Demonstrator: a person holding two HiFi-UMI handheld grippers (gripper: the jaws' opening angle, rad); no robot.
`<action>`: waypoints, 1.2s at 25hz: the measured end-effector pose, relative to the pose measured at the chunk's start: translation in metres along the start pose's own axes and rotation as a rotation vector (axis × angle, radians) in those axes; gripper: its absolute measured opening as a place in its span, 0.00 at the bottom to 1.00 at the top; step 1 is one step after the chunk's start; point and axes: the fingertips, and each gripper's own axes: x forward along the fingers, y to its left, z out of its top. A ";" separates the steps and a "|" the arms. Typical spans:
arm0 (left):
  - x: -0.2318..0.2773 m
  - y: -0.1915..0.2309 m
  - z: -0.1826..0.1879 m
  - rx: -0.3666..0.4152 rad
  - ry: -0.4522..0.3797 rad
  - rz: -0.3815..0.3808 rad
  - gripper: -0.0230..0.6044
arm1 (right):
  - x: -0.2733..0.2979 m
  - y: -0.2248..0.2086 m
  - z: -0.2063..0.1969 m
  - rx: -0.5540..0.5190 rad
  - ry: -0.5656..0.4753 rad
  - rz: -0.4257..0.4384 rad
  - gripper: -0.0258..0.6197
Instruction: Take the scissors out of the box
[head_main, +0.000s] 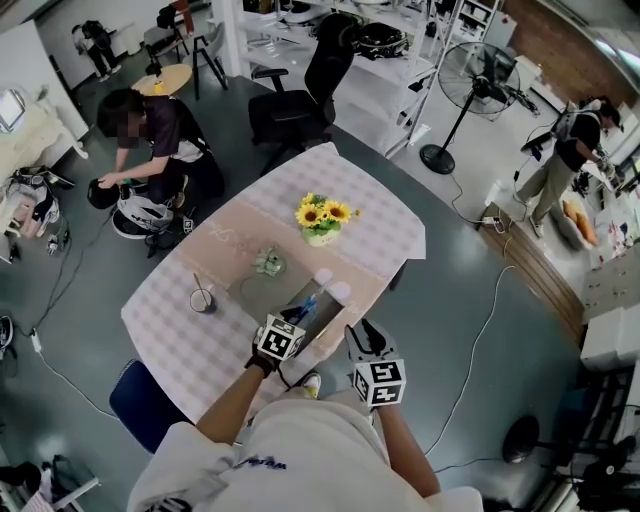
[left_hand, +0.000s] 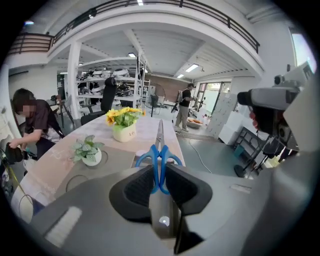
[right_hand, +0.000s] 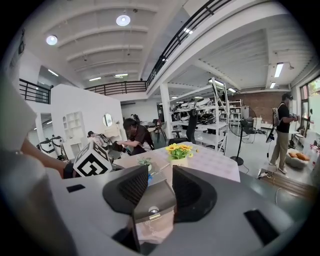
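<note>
A pair of scissors (left_hand: 160, 150) with blue handles stands between the jaws of my left gripper (left_hand: 159, 167), blades pointing away; the pads press on the handles. In the head view the scissors (head_main: 308, 303) hang in the left gripper (head_main: 298, 318) just above the grey box (head_main: 325, 312) on the checked table (head_main: 380, 235). My right gripper (head_main: 362, 332) hovers at the box's right side. Its jaws (right_hand: 161, 182) stand apart, and I see nothing gripped between the pads.
A pot of sunflowers (head_main: 322, 218) stands mid-table, with a small potted plant (head_main: 268, 264) and a cup (head_main: 202, 299) to the left of the box. A person (head_main: 150, 140) crouches beyond the far left corner. An office chair (head_main: 300, 100) and a fan (head_main: 470, 85) stand behind.
</note>
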 end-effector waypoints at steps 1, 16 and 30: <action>-0.006 0.001 0.008 -0.005 -0.027 0.000 0.16 | 0.001 -0.002 0.005 -0.003 -0.008 -0.003 0.28; -0.123 -0.012 0.151 0.055 -0.460 0.035 0.16 | -0.028 -0.009 0.118 -0.102 -0.254 -0.029 0.18; -0.208 -0.035 0.215 0.067 -0.688 0.051 0.16 | -0.052 -0.003 0.147 -0.103 -0.331 -0.036 0.08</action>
